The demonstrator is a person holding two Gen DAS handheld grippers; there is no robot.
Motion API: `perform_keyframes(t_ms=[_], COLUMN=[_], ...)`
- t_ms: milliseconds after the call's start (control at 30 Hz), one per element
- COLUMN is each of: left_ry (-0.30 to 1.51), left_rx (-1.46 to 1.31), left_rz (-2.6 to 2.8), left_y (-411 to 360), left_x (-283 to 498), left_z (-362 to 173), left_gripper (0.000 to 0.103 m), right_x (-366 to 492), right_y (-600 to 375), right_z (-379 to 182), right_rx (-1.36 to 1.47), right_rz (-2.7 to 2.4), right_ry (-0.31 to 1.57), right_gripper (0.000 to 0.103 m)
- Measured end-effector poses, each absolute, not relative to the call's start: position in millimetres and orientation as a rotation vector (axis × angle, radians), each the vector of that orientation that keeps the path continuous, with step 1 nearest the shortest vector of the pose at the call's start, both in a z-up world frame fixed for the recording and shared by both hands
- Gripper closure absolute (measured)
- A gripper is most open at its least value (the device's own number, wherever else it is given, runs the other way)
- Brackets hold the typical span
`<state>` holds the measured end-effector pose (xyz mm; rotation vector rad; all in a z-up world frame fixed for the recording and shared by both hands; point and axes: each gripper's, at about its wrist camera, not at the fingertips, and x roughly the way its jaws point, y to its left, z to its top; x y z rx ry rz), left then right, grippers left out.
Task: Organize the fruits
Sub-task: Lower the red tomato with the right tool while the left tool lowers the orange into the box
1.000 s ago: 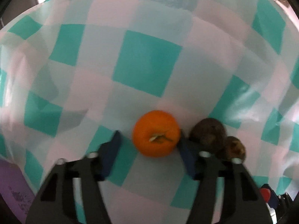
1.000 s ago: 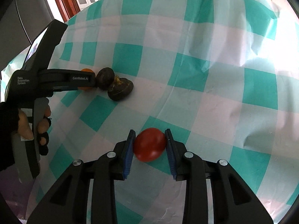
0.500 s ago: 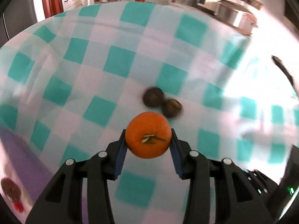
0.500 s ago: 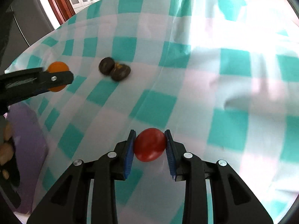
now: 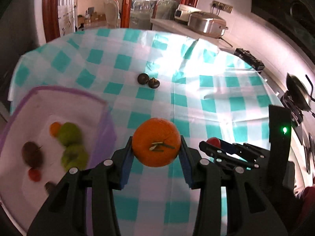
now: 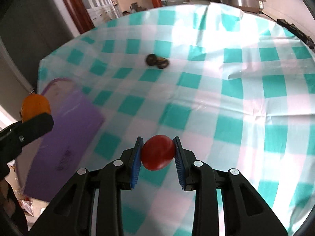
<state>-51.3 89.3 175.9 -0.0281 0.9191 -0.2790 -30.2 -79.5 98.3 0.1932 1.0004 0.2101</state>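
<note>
Moved since a second ago: both grippers have lifted off the checked tablecloth (image 5: 232, 90), each with its fruit; the cloth now lies well below and the kitchen behind has come into sight.
Left gripper (image 5: 156, 153): its jaws have just been closing, and the blue pads now press both sides of the orange (image 5: 156, 141) (stem end facing the camera), held in the air just beside the purple-rimmed tray (image 5: 65, 89).
Right gripper (image 6: 157, 153): narrow, clamped on the red tomato (image 6: 158, 152), above the cloth.
Tray contents: two green fruits (image 5: 71, 145), a small orange one, a dark one and a small red one, all blurred.
On the cloth: two dark round fruits (image 5: 148, 80), touching each other, well apart from both grippers.
Background: a silver lidded cooker (image 5: 206, 22) on the counter.
</note>
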Motion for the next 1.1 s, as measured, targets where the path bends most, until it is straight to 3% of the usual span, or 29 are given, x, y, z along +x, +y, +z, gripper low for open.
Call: perform_keyframes(t_ms=[533,800,1100], left_ry=[0.818,0.820,0.916], left_rx=[-0.049,-0.076,-0.188], left_rz=[-0.177,-0.161,-0.077], left_y=[183,200,228], left_x=[-170,-182,-161], left_z=[208,203,163], left_gripper=[0.059,0.059,0.059], right_x=[-100,-110,-89], right_y=[9,35,71], right_z=[159,163,163], right_rx=[0.121,0.094,0.028], right_rz=[0.373,0.424,0.554], right_ry=[0.931,0.940,0.957], right_gripper=[0.072,0.072,0.072])
